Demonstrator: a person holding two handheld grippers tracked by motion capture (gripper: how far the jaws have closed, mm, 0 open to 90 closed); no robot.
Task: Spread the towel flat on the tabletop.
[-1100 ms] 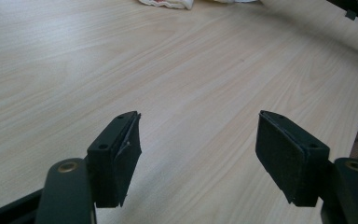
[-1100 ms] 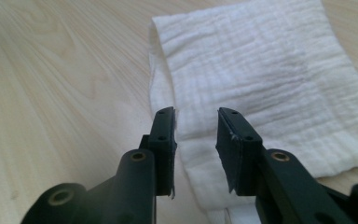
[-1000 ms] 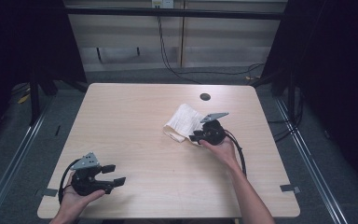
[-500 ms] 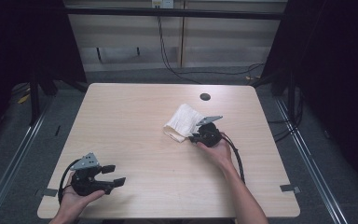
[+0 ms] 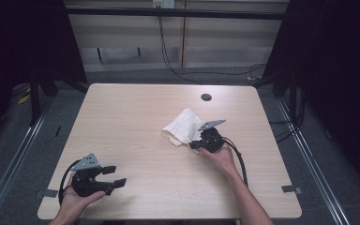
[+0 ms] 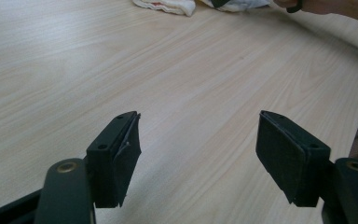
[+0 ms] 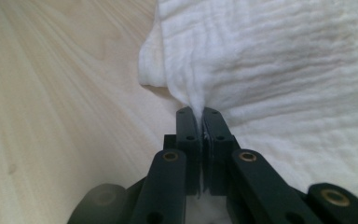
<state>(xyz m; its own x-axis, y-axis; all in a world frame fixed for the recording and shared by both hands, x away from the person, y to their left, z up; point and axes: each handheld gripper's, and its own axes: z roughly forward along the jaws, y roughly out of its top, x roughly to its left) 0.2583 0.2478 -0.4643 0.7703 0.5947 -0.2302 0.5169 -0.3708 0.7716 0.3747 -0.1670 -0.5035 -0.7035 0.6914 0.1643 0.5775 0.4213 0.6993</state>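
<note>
Right gripper (image 5: 194, 145) shifted left — pinching cloth (image 5: 183, 125)

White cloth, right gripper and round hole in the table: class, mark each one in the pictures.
White cloth (image 5: 182, 125): high view, on its ribbed top surface.
Right gripper (image 7: 201, 116): right gripper view, at the tips of its closed jaws pinching the cloth.
Round hole (image 5: 206, 97): high view, at its dark centre near the far edge.

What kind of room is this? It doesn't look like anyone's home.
Probably a lab or recording booth. A bare wooden table stands ringed by dark curtains, with cables running down the back wall, and a person works a white cloth with a hand-held right gripper.
</note>
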